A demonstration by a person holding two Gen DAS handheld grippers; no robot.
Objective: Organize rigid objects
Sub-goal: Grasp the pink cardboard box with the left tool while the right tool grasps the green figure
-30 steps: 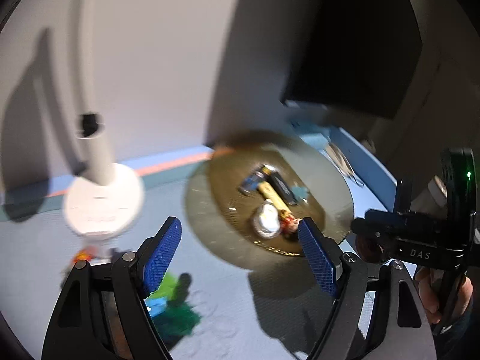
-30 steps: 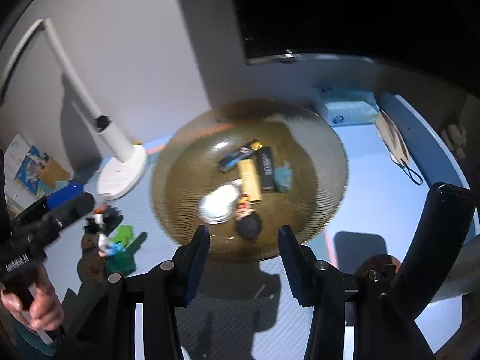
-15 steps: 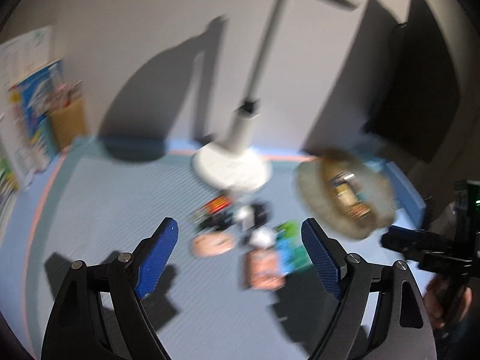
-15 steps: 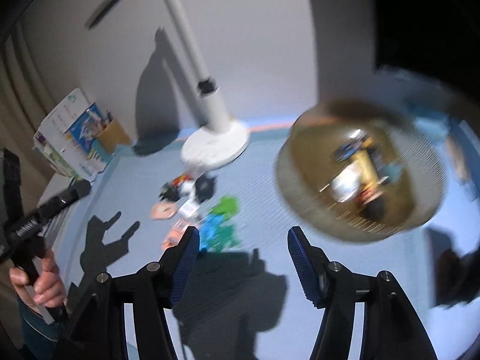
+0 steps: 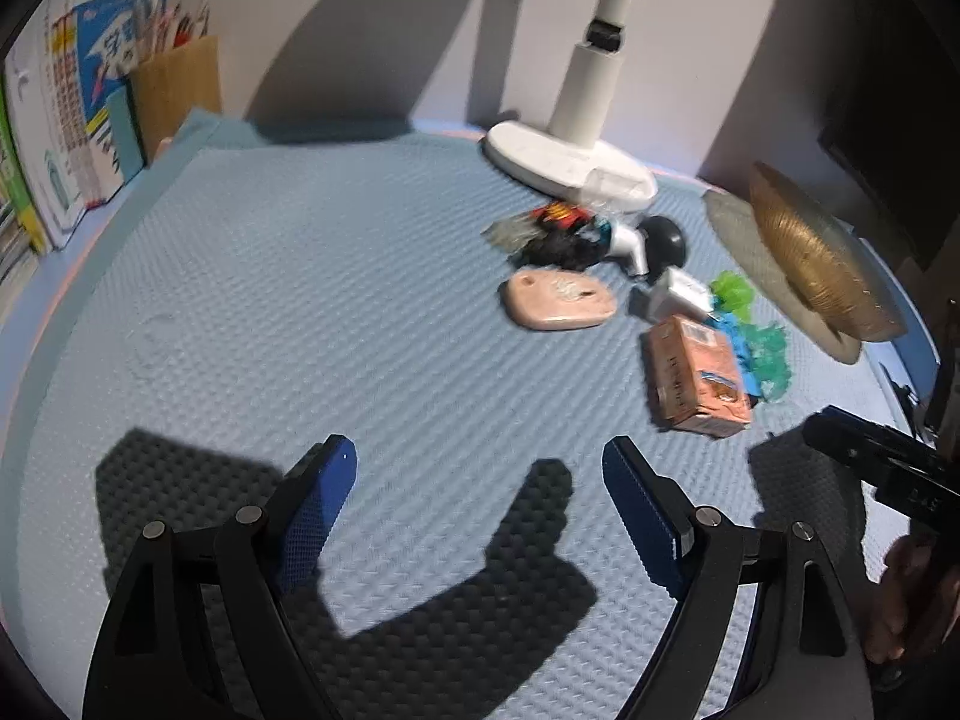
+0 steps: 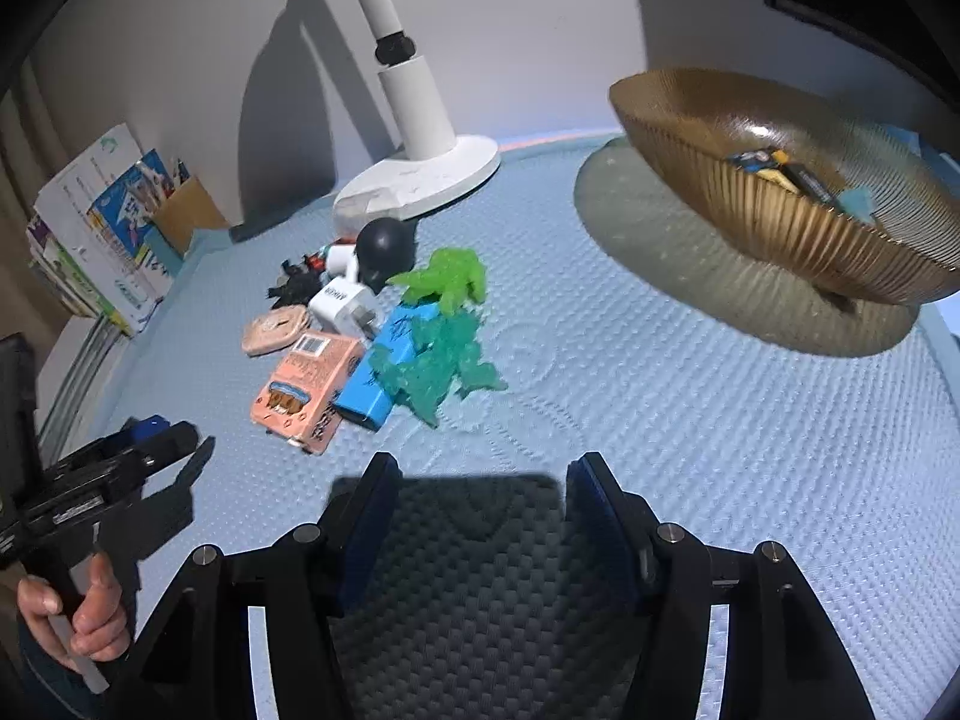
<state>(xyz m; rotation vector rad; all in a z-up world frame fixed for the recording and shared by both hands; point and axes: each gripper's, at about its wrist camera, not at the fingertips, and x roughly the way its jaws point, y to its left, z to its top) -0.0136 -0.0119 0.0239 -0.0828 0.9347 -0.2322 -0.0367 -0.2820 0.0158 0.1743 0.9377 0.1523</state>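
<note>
A pile of small items lies on the blue mat (image 5: 300,300). It includes a pink box (image 5: 696,375) (image 6: 309,393), a pink oval case (image 5: 558,300), a white charger (image 6: 345,303), a black round item (image 6: 387,246), a blue box (image 6: 384,372) and green toy figures (image 6: 444,324). An amber ribbed bowl (image 6: 780,204) (image 5: 810,258) at the right holds several items. My left gripper (image 5: 477,456) is open and empty, low over bare mat to the left of the pile. My right gripper (image 6: 487,468) is open and empty, just in front of the green figures.
A white lamp base (image 5: 564,159) (image 6: 420,180) stands behind the pile. Books and a brown pen box (image 5: 174,84) line the far left edge. A dark screen (image 5: 888,90) sits at the back right. A hand (image 6: 72,618) grips the other gripper's handle at lower left.
Both views have swung from the bowl leftwards to the pile, and both grippers have come down close to the mat. The right gripper's jaws stand wider than before.
</note>
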